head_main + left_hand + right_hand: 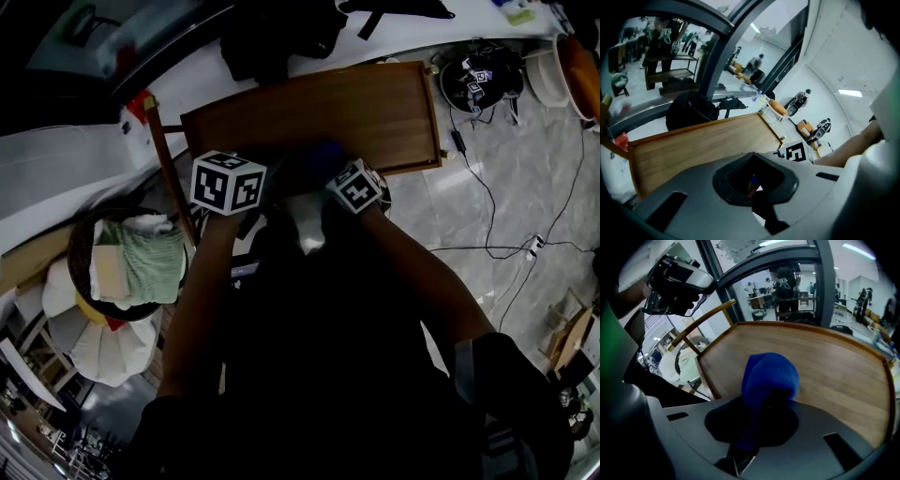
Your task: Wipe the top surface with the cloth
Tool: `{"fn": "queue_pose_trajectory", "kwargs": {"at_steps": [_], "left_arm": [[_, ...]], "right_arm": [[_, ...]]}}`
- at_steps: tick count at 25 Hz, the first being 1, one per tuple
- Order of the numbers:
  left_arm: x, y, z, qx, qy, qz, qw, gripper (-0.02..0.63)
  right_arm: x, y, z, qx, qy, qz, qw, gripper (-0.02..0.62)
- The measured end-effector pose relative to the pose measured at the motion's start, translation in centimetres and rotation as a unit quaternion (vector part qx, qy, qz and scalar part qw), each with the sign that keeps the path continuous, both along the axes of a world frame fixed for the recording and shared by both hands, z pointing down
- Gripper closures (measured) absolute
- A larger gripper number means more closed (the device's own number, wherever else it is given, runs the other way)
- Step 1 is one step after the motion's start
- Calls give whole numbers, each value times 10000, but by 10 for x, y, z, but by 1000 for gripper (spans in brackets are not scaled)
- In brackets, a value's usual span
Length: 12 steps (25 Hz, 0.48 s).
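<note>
The brown wooden table top (319,108) lies in front of me in the head view. A bunched blue cloth (769,378) sticks out of my right gripper (761,401), which is shut on it just above the near part of the wood (829,366). From the head camera the cloth (319,155) shows dimly at the table's near edge, ahead of the right gripper (345,180). My left gripper (234,180) hovers close beside it at the near left corner. Its jaws are hidden behind its own housing (754,180).
A round basket (84,281) holding a green cloth (141,262) sits on the floor at left, behind a wooden chair rail (169,173). A black bag (281,33) rests on the white ledge behind the table. Cables (487,197) and a black device (478,80) lie on the floor at right.
</note>
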<state>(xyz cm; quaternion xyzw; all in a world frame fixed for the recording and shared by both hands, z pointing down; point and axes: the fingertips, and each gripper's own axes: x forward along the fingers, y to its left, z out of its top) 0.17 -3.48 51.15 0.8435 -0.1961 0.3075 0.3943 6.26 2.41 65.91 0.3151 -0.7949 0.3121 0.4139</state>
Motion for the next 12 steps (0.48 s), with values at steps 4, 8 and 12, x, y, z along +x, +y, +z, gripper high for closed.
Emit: {"fn": "queue_pose_trajectory", "kwargs": {"at_steps": [4,8,12], "left_arm": [[57,-2,1,-9,81,266,9996,598],[101,-5,2,-4,140,445,9989,598],[130,-9,1,24,168,517,9985,598]], "right_arm": [[71,-4,-3,55,156,347,9993,532],[134,-5,-6,104,301,726,9969,532],[185,-4,-10,151,461,1038,9934,532]]}}
